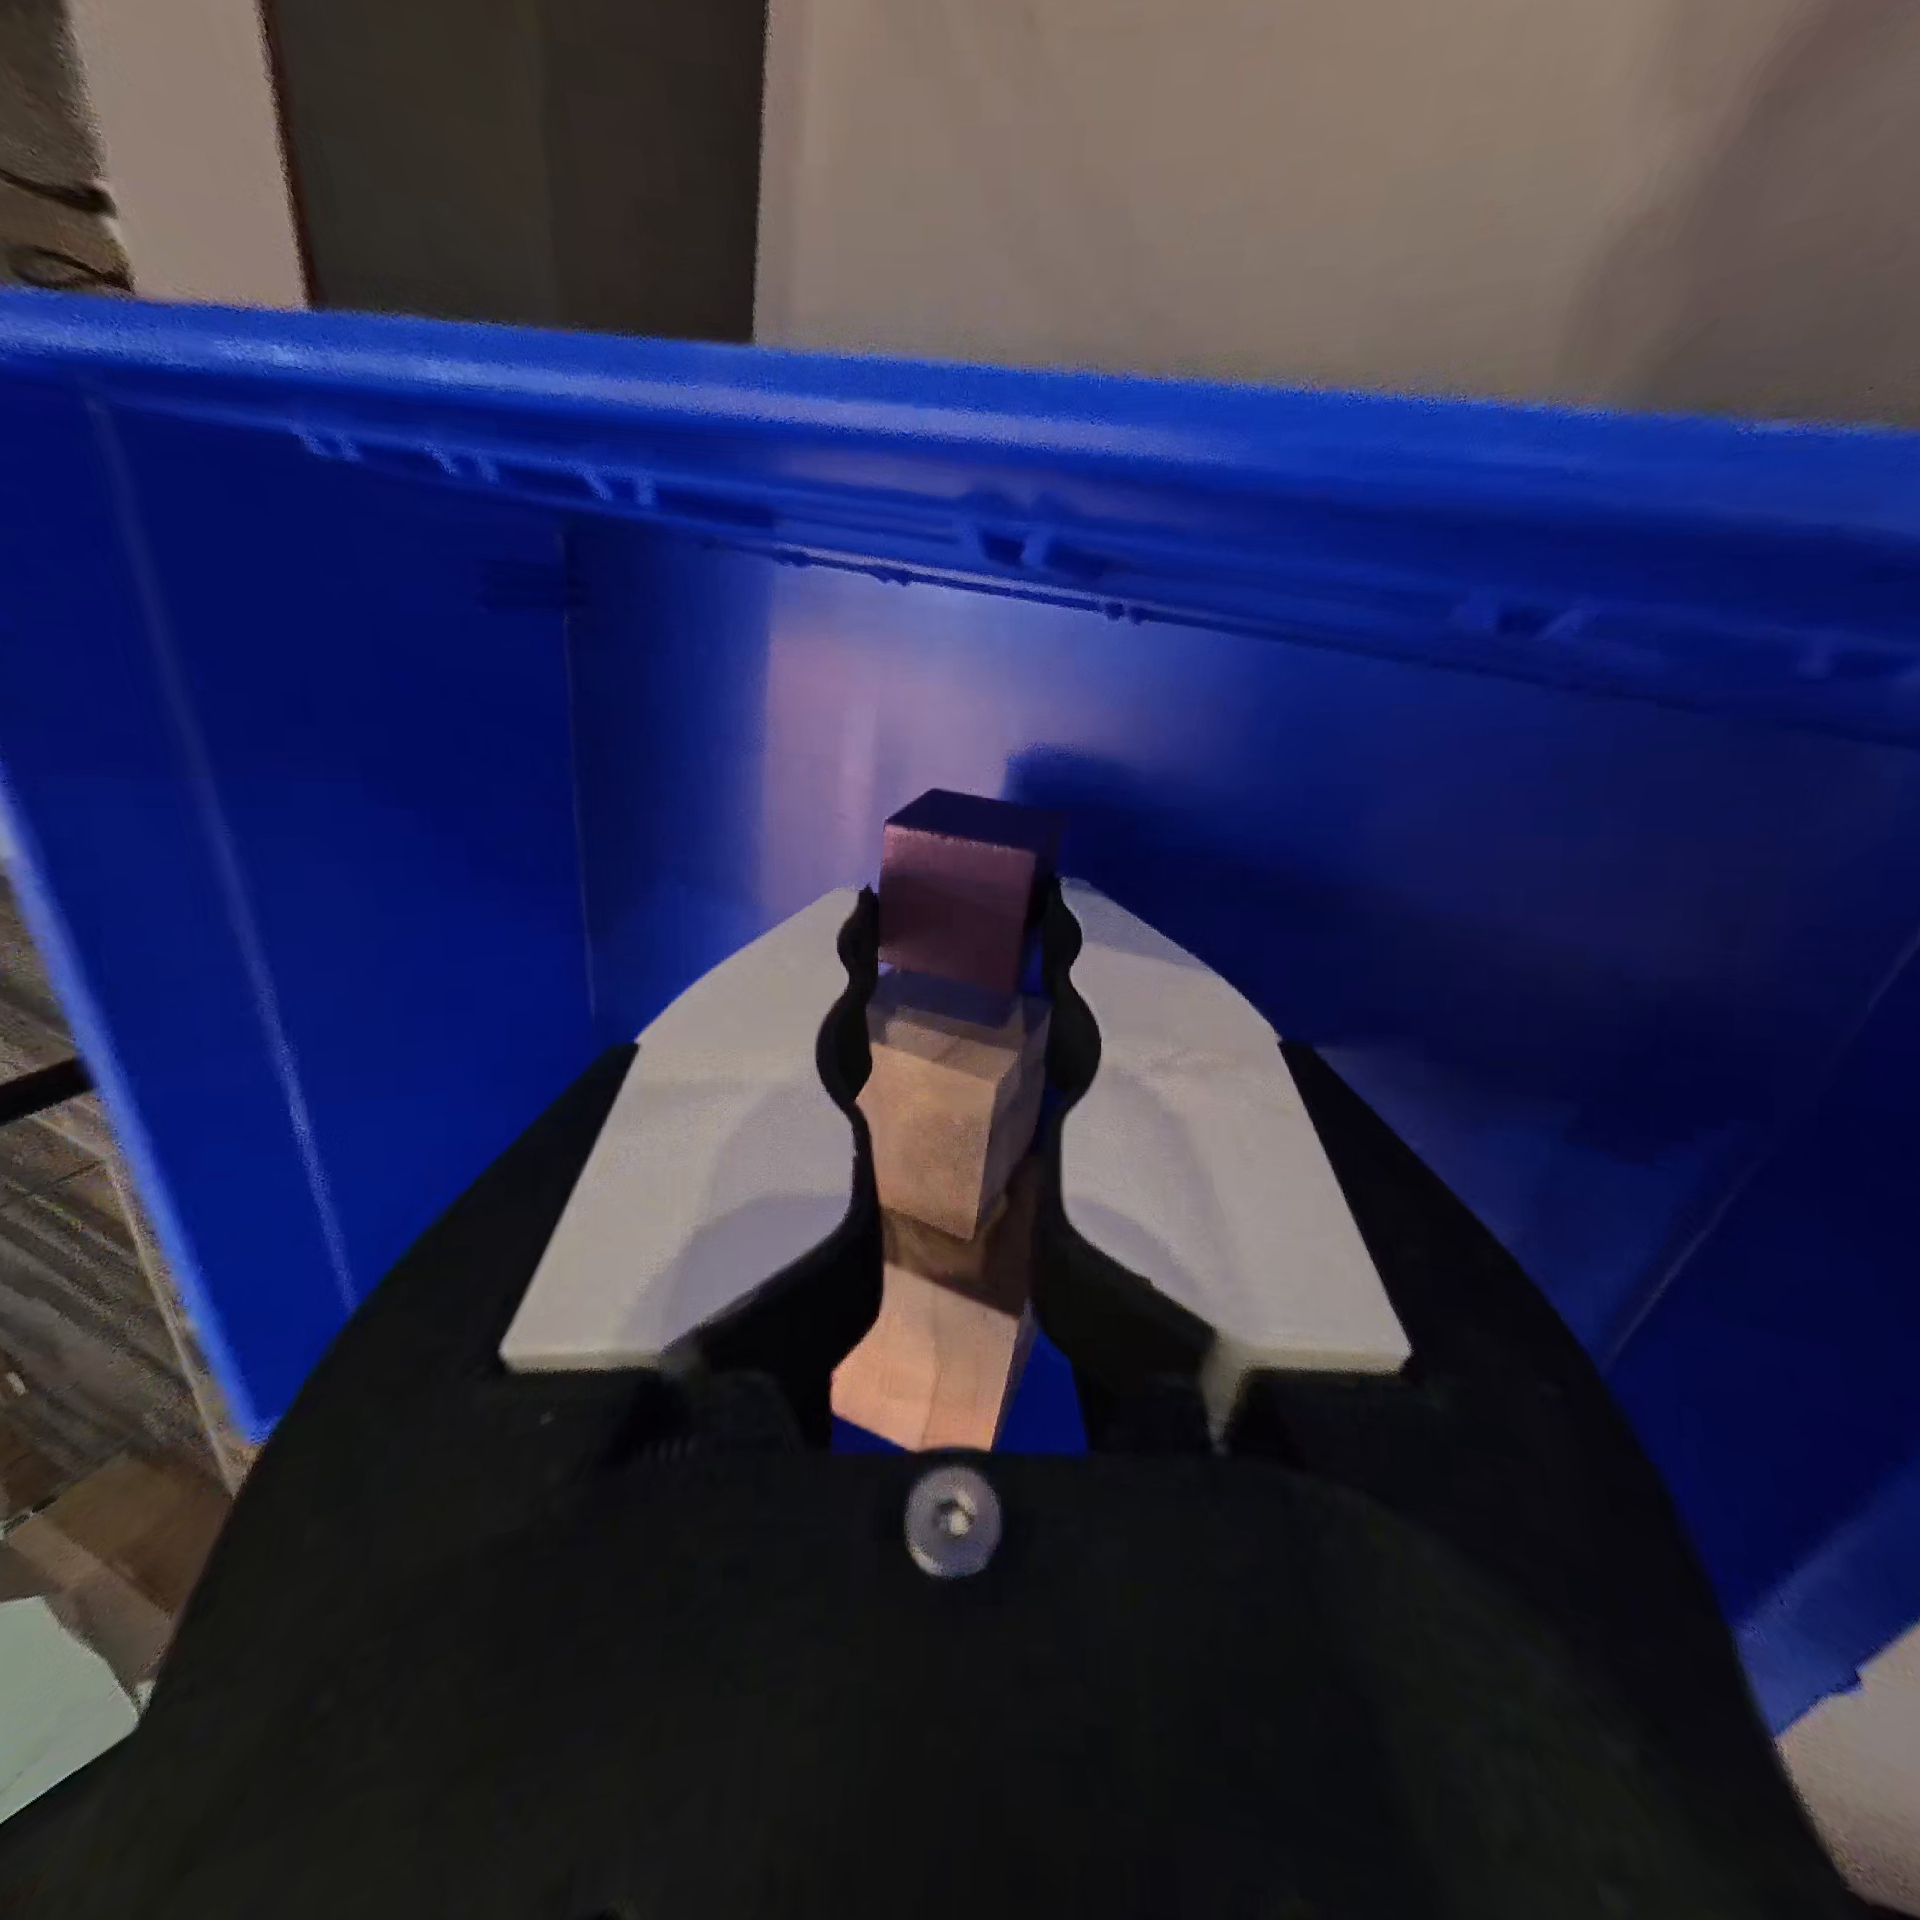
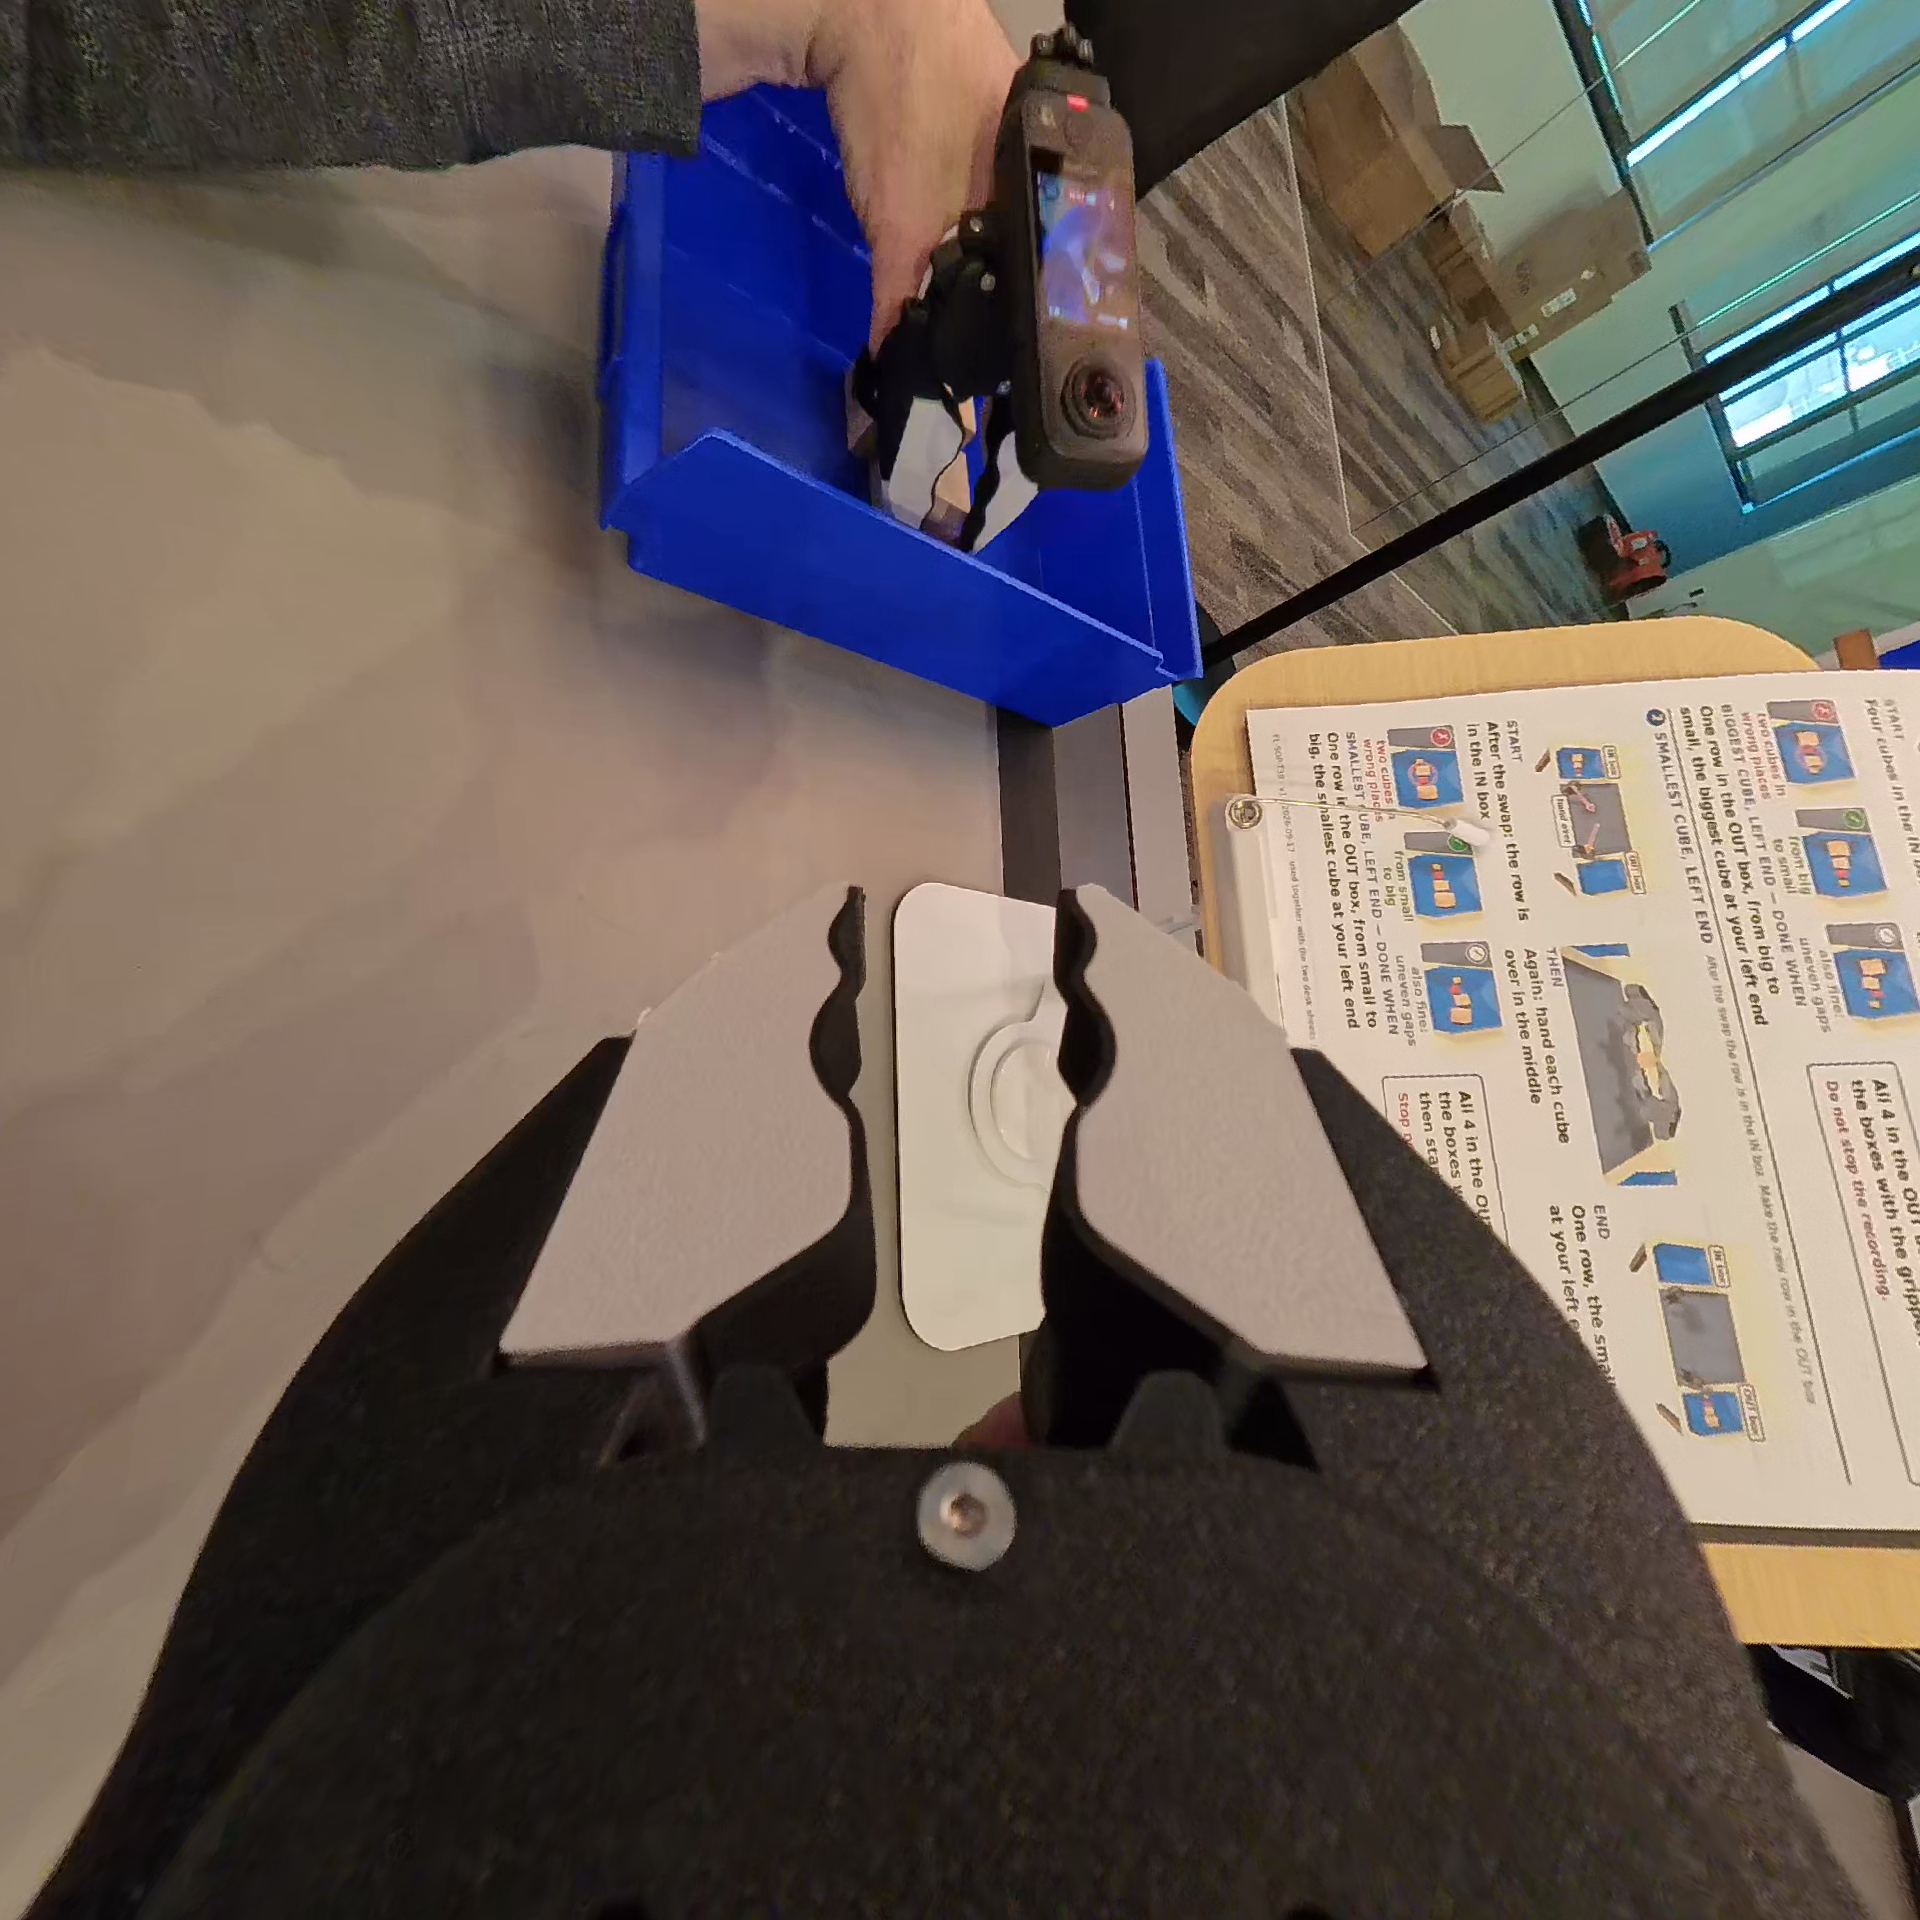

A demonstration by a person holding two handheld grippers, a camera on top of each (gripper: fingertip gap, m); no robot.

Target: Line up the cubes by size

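smooth grey tabletop (image 2: 312,727) with a matte finish fills the right wrist view, ending at a darker strip along its edge; beyond it lie wood-grain floor planks and stacked cardboard boxes behind glass panels. on the tabletop sits a glossy blue plastic bin (image 2: 883,582), hard-walled and moulded with ribs under its thick rim.

inside that bin the left gripper (image 1: 961,925) reaches down, its fingers flat pale-grey plates edged with wavy black rubber pads (image 1: 854,956). between the pad tips sits a small dark red cube (image 1: 961,904) with sharp edges and a faintly grainy face; the left pad is against its side, and on the right i cannot tell whether the pad touches it or a sliver of space remains. behind it, nearer the camera, a row of pale wooden cubes (image 1: 951,1132) with bare, light-toned faces runs between the fingers along the bin floor.

from the right wrist view a hand (image 2: 914,135) in a grey knitted sleeve holds that left gripper, with a slim black camera mounted on it.

the right gripper (image 2: 961,914) hovers over the table edge with its jaws partly apart and bare, above a rounded white plastic plate (image 2: 966,1039). beside it a light wooden board (image 2: 1455,665) carries a printed instruction sheet (image 2: 1610,1039).
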